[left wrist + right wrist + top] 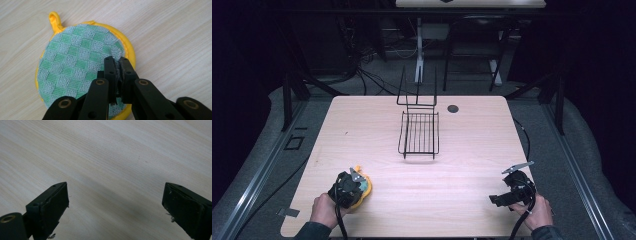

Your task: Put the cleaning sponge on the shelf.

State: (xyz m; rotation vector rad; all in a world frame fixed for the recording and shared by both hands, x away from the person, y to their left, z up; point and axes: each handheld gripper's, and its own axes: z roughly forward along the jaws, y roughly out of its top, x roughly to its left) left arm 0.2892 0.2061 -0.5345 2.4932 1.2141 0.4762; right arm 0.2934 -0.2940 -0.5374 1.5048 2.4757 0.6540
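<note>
pot holder (75, 65) green-grey checked, yellow rim; rack (419, 134) black.

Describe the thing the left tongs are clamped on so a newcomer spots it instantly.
On the light wooden table, look at the near left corner, well in front of the black wire rack. The round pot holder lies flat there, pinched at its edge by the left tongs: green-and-grey checks, yellow rim, yellow hanging loop.

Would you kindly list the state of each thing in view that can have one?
Left tool: shut on the pot holder's edge.
Right tool: open, nothing between its jaws, above bare table.
Pot holder: lying flat on the table, its rim pinched.
Wire rack: standing at the table's middle, nothing in it, untouched.
</note>
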